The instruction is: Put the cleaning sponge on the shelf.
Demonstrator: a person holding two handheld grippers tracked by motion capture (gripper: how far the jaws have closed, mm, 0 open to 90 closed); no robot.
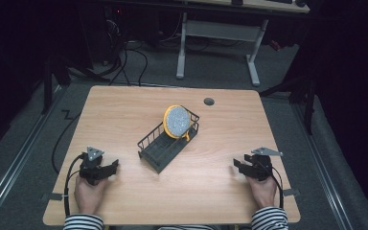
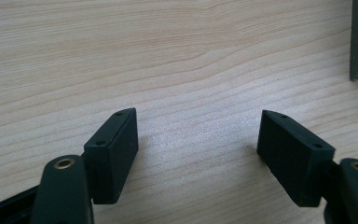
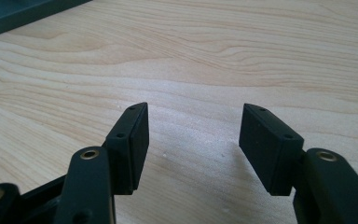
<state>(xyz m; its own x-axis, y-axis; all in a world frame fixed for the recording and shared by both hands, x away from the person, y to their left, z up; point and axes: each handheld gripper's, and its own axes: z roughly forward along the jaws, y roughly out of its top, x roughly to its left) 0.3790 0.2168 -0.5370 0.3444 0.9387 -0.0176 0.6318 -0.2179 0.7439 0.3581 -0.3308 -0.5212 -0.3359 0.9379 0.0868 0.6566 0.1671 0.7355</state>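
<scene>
Resting both on the counter (image 1: 124, 103): left hand-held gripper (image 1: 113, 166) and right hand-held gripper (image 1: 236, 166) spread, empty, flanking the rack (image 1: 159, 147) holding the plate (image 1: 177, 121) upright.

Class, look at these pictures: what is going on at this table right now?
A person in striped sleeves holds a hand-held gripper in each hand, low over a wooden table. The left hand-held gripper and the right hand-held gripper both have open jaws with nothing between them. Between them stands a dark wire rack holding a yellow-rimmed speckled plate upright on edge. Neither gripper touches the rack or plate.
</scene>
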